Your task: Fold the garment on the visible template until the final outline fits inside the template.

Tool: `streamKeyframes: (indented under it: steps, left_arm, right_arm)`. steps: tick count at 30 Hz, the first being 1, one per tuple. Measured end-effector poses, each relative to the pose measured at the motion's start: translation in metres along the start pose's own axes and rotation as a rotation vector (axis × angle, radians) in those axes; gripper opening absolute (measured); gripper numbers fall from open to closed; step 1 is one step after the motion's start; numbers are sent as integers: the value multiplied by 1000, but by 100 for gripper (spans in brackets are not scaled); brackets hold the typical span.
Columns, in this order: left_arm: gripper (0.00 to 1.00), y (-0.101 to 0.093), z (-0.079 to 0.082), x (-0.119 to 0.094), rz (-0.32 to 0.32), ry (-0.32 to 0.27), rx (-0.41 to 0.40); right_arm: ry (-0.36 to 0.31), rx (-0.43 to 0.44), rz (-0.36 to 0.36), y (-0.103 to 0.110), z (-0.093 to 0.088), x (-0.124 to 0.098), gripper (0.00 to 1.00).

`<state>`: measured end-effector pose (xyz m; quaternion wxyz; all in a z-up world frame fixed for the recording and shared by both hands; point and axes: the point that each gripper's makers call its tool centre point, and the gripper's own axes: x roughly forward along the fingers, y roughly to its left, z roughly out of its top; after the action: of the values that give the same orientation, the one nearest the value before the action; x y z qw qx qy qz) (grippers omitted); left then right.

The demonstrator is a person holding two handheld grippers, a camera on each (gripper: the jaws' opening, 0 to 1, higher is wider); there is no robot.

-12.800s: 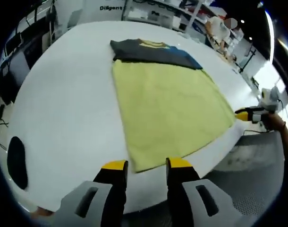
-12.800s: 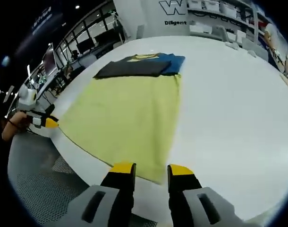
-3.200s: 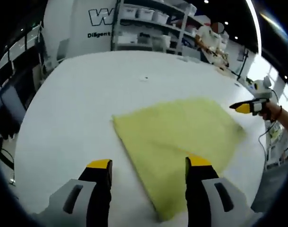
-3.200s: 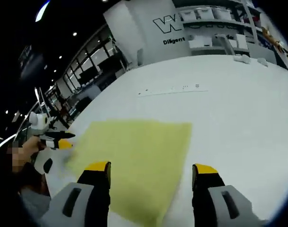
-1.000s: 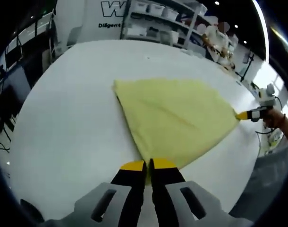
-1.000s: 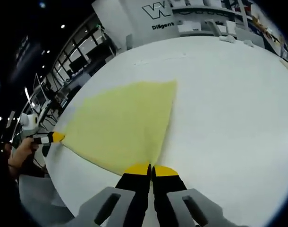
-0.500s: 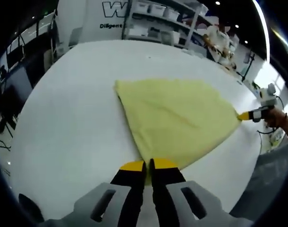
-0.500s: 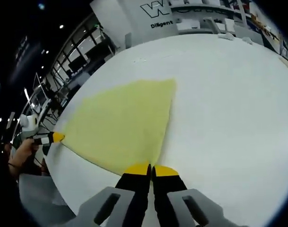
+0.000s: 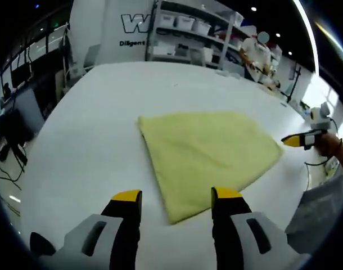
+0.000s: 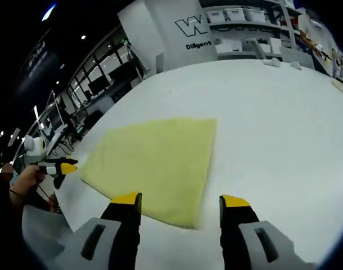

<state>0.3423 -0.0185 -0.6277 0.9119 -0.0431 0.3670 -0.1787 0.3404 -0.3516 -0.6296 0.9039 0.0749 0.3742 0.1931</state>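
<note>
A yellow cloth (image 9: 208, 154) lies flat on the white table (image 9: 76, 140), its near corner just ahead of my left gripper (image 9: 176, 196), which is open and holds nothing. In the right gripper view the same yellow cloth (image 10: 157, 160) spreads ahead of my right gripper (image 10: 180, 199), also open, with the cloth's near edge between its jaws' lines but not touched. The right gripper (image 9: 293, 140), held by a hand, shows at the cloth's right corner in the left gripper view. The left gripper (image 10: 62, 166) sits at the cloth's left corner in the right gripper view.
Shelves with white bins (image 9: 185, 25) and a wall with lettering (image 10: 202, 28) stand beyond the table's far side. The table's edge (image 9: 306, 188) drops off at the right. Cables (image 9: 5, 163) lie on the floor at the left. Wide bare tabletop (image 10: 284, 129) surrounds the cloth.
Both grippers were shut on the cloth's near corners and pulling it taut. Now both are open and drawn back, and the cloth has settled flat with a rounder outline.
</note>
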Motion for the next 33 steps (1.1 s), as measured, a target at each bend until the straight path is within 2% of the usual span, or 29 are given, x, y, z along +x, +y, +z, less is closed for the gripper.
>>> streamKeyframes:
  steps: [6, 9, 12, 14, 15, 18, 24, 31, 33]
  left_arm:
    - [72, -14, 1, -17, -16, -11, 36]
    - [76, -22, 5, -28, -35, -41, 49]
    - [81, -28, 2, -39, -25, -40, 60]
    - [74, -28, 4, -48, -3, -51, 84]
    - [73, -28, 4, -52, 0, -55, 78]
    - [85, -32, 7, -62, -4, -84, 56]
    - [98, -40, -3, -70, -2, -59, 82]
    - [99, -49, -11, -75, -13, -45, 108]
    - [99, -49, -10, -77, -10, -49, 112]
  right_arm:
    - [-13, -68, 11, 21, 1, -17, 79]
    - [-35, -53, 36, 33, 2, -27, 93]
    - [-39, -49, 42, 41, 0, -38, 99]
    - [-36, -41, 33, 43, -3, -45, 99]
    - [-39, -41, 28, 43, -3, -48, 99]
    - [-40, -37, 30, 49, -7, -59, 99]
    - [-45, -52, 30, 60, -15, -71, 99]
    - [-64, -62, 42, 70, -19, -79, 99]
    - [-70, -87, 26, 70, -18, -81, 99]
